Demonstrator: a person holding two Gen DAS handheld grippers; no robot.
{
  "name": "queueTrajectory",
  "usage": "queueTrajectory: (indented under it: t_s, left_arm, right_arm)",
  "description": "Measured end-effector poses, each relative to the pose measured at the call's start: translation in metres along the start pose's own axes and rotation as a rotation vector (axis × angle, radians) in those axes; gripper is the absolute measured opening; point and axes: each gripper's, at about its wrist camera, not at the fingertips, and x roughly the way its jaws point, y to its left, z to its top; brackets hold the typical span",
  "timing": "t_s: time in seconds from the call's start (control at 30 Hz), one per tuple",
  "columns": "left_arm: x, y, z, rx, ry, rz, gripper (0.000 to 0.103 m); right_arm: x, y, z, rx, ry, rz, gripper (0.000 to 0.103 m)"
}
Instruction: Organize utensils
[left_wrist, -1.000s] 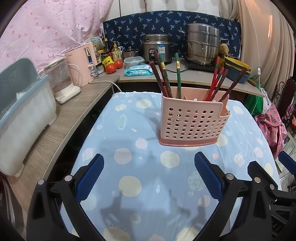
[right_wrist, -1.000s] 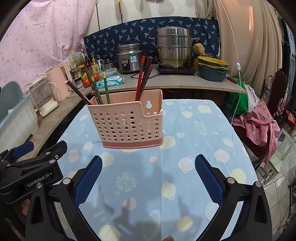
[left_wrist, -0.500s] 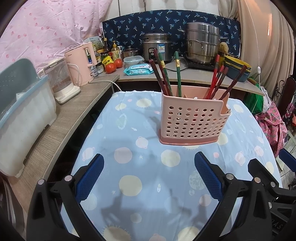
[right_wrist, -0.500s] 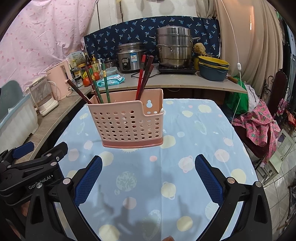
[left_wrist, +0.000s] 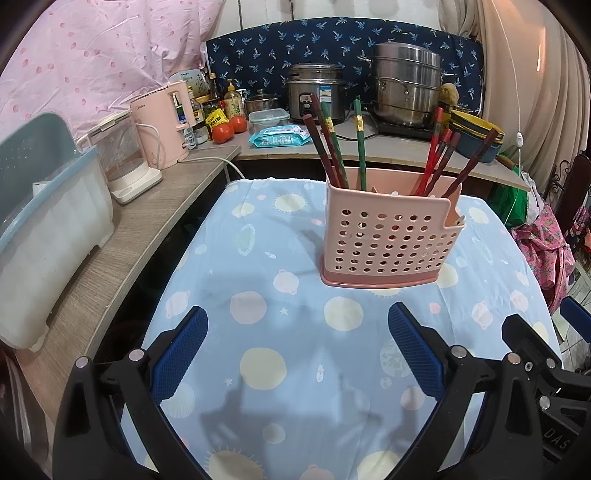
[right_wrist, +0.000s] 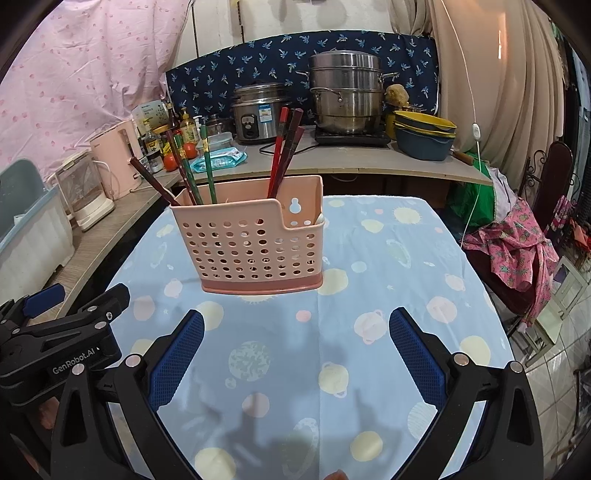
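A pink perforated utensil holder (left_wrist: 388, 240) (right_wrist: 255, 243) stands upright on the blue patterned tablecloth (left_wrist: 295, 332) (right_wrist: 369, 295). Green and dark red chopsticks (left_wrist: 332, 147) (right_wrist: 192, 166) lean in its left side, and red ones (left_wrist: 439, 155) (right_wrist: 284, 147) in its right side. My left gripper (left_wrist: 297, 347) hangs open in front of the holder with nothing between its blue pads. My right gripper (right_wrist: 295, 350) is open too, just as bare, at about the same distance. The left gripper's black body (right_wrist: 55, 350) shows at the lower left of the right wrist view.
A counter along the left carries a white-and-blue bin (left_wrist: 44, 236), a clear kettle (left_wrist: 122, 158) and a pink kettle (left_wrist: 166, 125). The back counter holds a rice cooker (left_wrist: 314, 92), a steel steamer pot (left_wrist: 406, 85), tomatoes (left_wrist: 229, 129) and stacked bowls (right_wrist: 424, 133). Pink cloth (right_wrist: 517, 251) lies to the right.
Both views have shifted very slightly, with the holder a touch lower in frame. Both grippers stay open and nothing on the table has moved.
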Motion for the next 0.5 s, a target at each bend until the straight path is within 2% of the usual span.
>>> queueTrajectory:
  t_s: [0.5]
  left_arm:
    - [0.0028, -0.0011, -0.0024, 0.006, 0.007, -0.012, 0.094]
  right_arm:
    - [0.0042, -0.0083, -0.0015, 0.005, 0.010, -0.010, 0.097]
